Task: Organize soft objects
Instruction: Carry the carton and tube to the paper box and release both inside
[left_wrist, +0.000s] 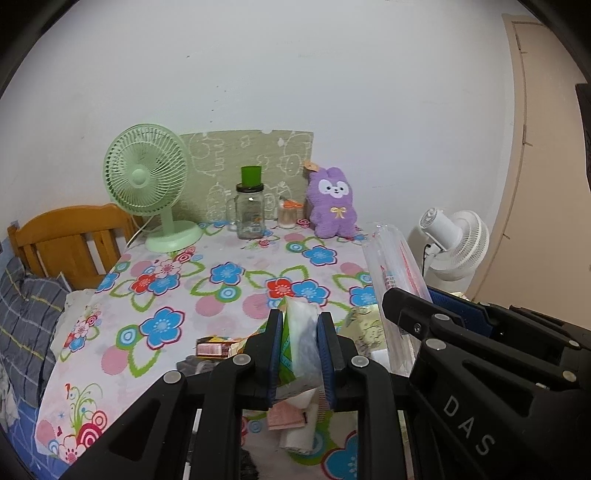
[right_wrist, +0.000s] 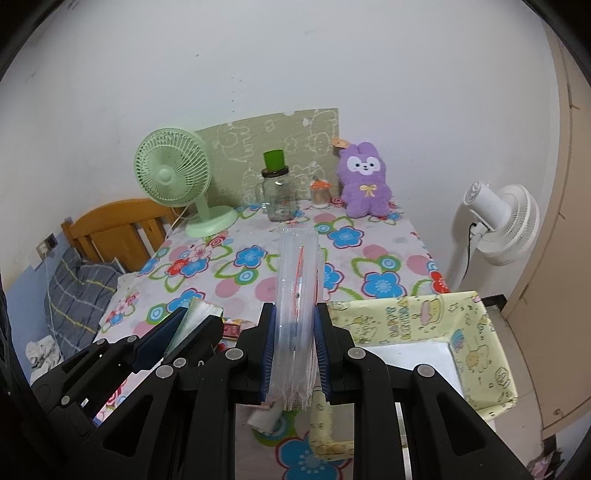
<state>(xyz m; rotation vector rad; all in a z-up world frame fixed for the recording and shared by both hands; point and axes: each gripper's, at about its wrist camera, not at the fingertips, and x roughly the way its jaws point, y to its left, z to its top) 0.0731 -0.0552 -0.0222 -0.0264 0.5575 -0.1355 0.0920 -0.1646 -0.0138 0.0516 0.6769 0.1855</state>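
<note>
My left gripper (left_wrist: 301, 321) is shut on a soft white and green packet (left_wrist: 300, 332), held upright above the flowered tablecloth (left_wrist: 207, 295). The right gripper (right_wrist: 295, 317) is shut on a bundle of clear plastic sleeves (right_wrist: 297, 280) with red print, which sticks up and forward. In the left wrist view that bundle (left_wrist: 391, 273) and the right gripper (left_wrist: 439, 306) show at the right. In the right wrist view the left gripper (right_wrist: 195, 314) and its packet (right_wrist: 197, 314) show at the left. A yellow patterned box (right_wrist: 476, 332) with a white inside stands at the right. A purple plush rabbit (left_wrist: 334, 203) sits at the back.
A green desk fan (left_wrist: 147, 184), a glass jar (left_wrist: 250, 214) with a green cup on top and a small container (left_wrist: 288, 216) stand at the table's far edge. Small packets and papers (left_wrist: 214, 347) lie under the grippers. A wooden bed frame (left_wrist: 62, 240) is left, a white fan (right_wrist: 498, 221) right.
</note>
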